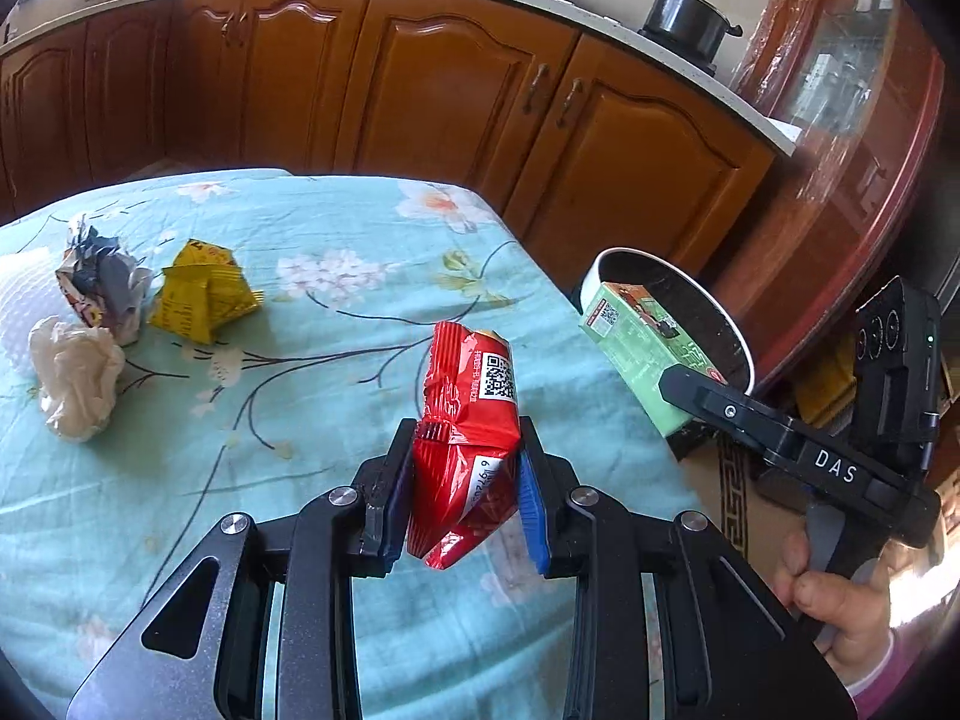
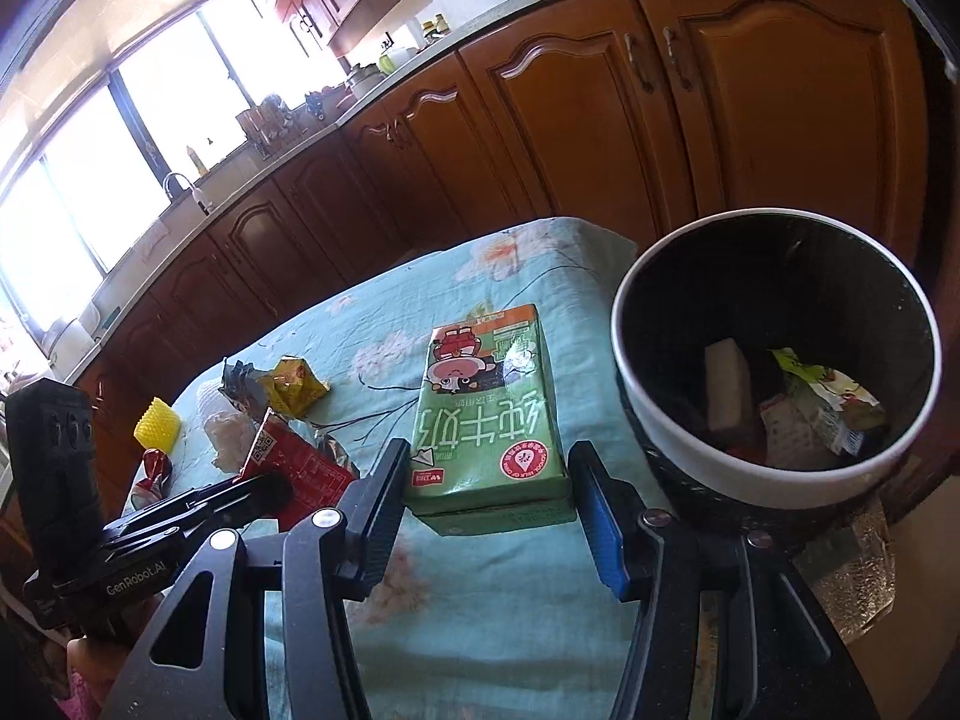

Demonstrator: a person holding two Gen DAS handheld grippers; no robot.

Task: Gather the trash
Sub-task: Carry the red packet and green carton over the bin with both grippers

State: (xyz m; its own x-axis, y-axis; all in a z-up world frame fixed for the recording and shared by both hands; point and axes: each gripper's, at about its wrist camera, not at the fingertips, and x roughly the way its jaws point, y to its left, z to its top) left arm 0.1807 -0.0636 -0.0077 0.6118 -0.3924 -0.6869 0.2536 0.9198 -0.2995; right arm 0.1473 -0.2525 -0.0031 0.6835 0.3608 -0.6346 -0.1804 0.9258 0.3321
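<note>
My left gripper (image 1: pixel 468 450) is shut on a red snack wrapper (image 1: pixel 471 420) and holds it above the floral tablecloth (image 1: pixel 312 396). My right gripper (image 2: pixel 489 480) is shut on a green milk carton (image 2: pixel 489 414), held near the table's right edge beside the bin (image 2: pixel 774 480). The bin is white-rimmed, dark inside, and holds several pieces of trash. In the left wrist view the carton (image 1: pixel 636 348) sits in front of the bin (image 1: pixel 708 312). A yellow wrapper (image 1: pixel 201 294), a crumpled printed paper (image 1: pixel 102 282) and a white tissue wad (image 1: pixel 75 375) lie at the table's left.
Wooden kitchen cabinets (image 1: pixel 456 90) stand behind the table. A wooden glass-front cabinet (image 1: pixel 840 138) stands at the right. In the right wrist view a yellow ribbed object (image 2: pixel 157 423) and a small red object (image 2: pixel 155 468) lie at the table's far left.
</note>
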